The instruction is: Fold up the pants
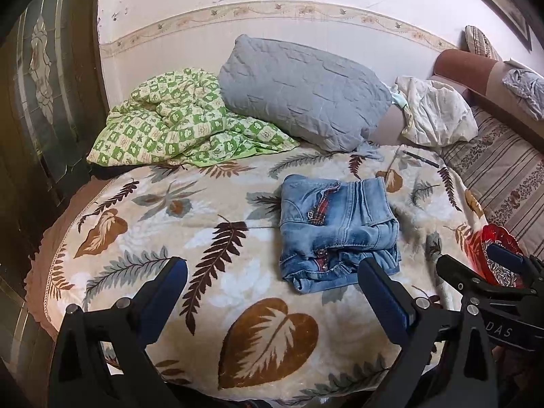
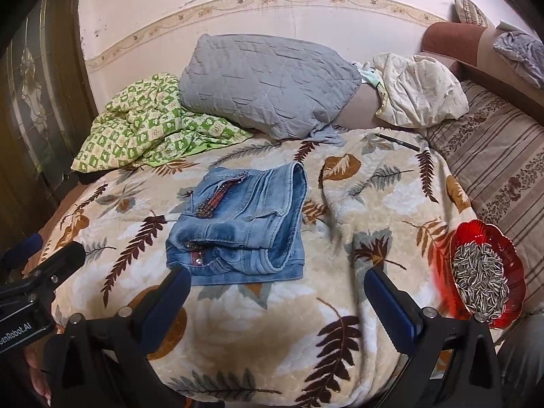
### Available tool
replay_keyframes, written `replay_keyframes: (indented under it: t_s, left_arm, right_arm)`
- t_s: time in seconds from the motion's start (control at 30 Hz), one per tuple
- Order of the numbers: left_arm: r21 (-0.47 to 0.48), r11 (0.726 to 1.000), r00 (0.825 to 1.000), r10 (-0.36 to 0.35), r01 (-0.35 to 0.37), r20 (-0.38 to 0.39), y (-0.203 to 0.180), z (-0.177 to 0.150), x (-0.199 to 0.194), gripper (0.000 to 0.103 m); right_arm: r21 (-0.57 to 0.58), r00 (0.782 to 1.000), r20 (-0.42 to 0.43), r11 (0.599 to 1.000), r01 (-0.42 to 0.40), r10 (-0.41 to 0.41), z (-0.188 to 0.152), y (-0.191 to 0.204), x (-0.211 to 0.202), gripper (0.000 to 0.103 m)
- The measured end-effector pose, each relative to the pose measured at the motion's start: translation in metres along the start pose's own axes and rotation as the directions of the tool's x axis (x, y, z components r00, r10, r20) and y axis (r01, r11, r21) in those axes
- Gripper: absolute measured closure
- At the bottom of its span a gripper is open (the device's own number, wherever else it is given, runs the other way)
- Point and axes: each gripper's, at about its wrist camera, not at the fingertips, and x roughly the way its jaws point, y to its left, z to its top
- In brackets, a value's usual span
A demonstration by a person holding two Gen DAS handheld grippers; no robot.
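Observation:
The blue denim pants (image 1: 336,231) lie folded into a compact square bundle on the leaf-patterned blanket (image 1: 204,238); they also show in the right wrist view (image 2: 241,227). My left gripper (image 1: 272,272) is open and empty, held back from the near edge of the bundle. My right gripper (image 2: 277,282) is open and empty, just short of the bundle's near edge. In the left wrist view the right gripper (image 1: 476,265) appears at the right edge. In the right wrist view part of the left gripper (image 2: 44,255) shows at the left.
A red glass dish of sunflower seeds (image 2: 486,272) sits at the blanket's right edge, close to my right gripper. A grey pillow (image 1: 302,91), a green checked quilt (image 1: 170,122), a white pillow (image 1: 438,112) and a dark pen (image 1: 421,158) lie further back. A dark door (image 1: 44,102) stands left.

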Motion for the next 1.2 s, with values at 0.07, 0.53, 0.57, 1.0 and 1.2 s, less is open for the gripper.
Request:
replay_keyframes:
  t_s: [0.07, 0.53, 0.57, 1.0, 1.2]
  left_arm:
    - [-0.001, 1.0, 1.0, 0.001, -0.001, 0.001, 0.0005, -0.0003, -0.0005, 0.003]
    - [-0.004, 1.0, 1.0, -0.001, 0.001, 0.002, 0.0022, 0.0, -0.0012, 0.003]
    - [-0.004, 1.0, 1.0, 0.002, -0.002, 0.002, 0.0021, -0.0001, -0.0012, 0.003]
    - [-0.007, 1.0, 1.0, 0.005, -0.005, 0.003, 0.0035, -0.0004, -0.0023, 0.003]
    - [-0.009, 1.0, 1.0, 0.006, -0.006, 0.003, 0.0044, 0.0005, -0.002, 0.003]
  right_arm:
    - [-0.003, 1.0, 0.001, 1.0, -0.001, 0.001, 0.0009, 0.0008, -0.0005, 0.0]
    - [-0.004, 1.0, -0.006, 1.0, -0.008, 0.008, 0.0, 0.0019, 0.0002, 0.0]
    - [-0.003, 1.0, -0.007, 1.0, -0.009, 0.008, -0.0001, 0.0019, 0.0002, 0.0]
    - [0.0, 1.0, -0.006, 1.0, -0.007, 0.007, -0.0006, 0.0, 0.0002, 0.0]
    - [0.0, 1.0, -0.008, 1.0, -0.009, 0.009, -0.0007, -0.0004, 0.0003, 0.0]
